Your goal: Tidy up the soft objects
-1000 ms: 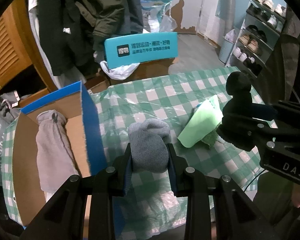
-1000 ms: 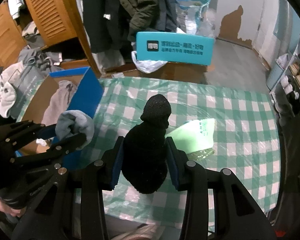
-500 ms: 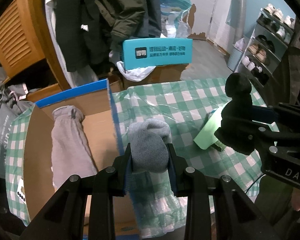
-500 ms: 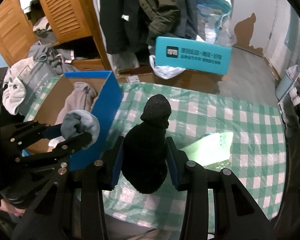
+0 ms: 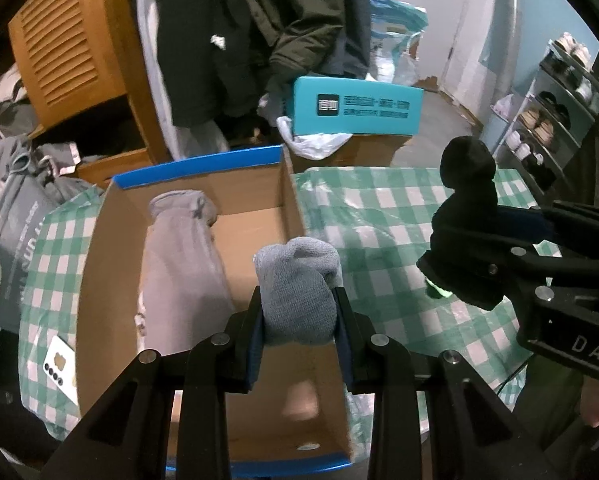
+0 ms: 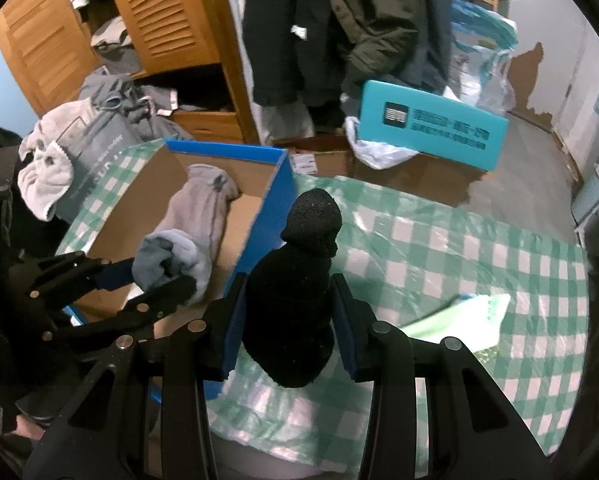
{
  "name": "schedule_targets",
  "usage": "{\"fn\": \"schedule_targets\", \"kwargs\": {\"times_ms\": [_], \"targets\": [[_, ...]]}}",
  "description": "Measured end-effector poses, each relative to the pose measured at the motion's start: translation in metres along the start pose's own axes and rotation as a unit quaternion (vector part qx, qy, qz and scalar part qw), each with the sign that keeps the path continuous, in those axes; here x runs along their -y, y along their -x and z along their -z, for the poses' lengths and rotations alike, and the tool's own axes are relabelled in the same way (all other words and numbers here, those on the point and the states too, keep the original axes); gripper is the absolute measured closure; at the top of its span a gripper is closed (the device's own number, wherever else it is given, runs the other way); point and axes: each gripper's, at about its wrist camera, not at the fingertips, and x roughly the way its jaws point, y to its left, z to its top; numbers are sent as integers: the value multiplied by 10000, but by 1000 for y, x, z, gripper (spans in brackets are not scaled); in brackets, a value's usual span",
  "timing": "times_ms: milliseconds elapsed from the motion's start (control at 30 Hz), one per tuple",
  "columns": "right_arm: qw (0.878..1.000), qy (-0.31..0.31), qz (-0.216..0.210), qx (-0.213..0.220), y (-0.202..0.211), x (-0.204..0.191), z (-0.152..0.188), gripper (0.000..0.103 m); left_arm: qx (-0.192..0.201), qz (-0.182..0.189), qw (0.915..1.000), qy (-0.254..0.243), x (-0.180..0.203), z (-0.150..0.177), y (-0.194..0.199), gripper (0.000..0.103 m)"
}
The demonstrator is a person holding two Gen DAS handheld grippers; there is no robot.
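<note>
Grey sock (image 5: 299, 296) bunched between the fingers of the left gripper (image 5: 299, 320), jaws closed tight on it, bottom centre of the left wrist view. It hangs over the right part of the open cardboard box (image 5: 195, 200), above the box floor, not touching it. In the right wrist view the same grey sock (image 6: 171, 260) and left gripper (image 6: 155, 276) sit at left centre, over the box (image 6: 203, 152). Black sock (image 6: 295, 300) clamped upright in the right gripper (image 6: 289, 332), jaws closed on its lower half, rounded toe sticking up, centre of the right wrist view; it is just beside the box's blue right wall, over the checked tablecloth (image 6: 479, 248). In the left wrist view the black sock (image 5: 465, 216) and right gripper (image 5: 459, 268) are at right centre. Another grey sock-like piece (image 5: 179, 264) lies flat inside the box, left side. Light green packet (image 6: 459, 316) on the tablecloth, lower right of the right wrist view, partly hidden by the gripper. Teal box (image 5: 357, 110) with print on it behind the table, upper centre. Dark coats (image 5: 251, 28) hang at top centre, wooden louvred cabinet (image 5: 63, 64) upper left, shoe rack (image 5: 559, 104) far right.
</note>
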Motion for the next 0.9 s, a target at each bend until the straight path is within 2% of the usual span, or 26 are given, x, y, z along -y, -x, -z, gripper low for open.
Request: {"fn": "schedule_targets", "kwargs": {"times_ms": [500,900], "targets": [[9990,319,-239,-213,-33,-54,-23,64,-99,-294,9986,426,-59,13,-3,72],[9974,485,-306,-437,-56,-80,-28,64,-242,-480,9967,610,-87,20,-12,72]]}}
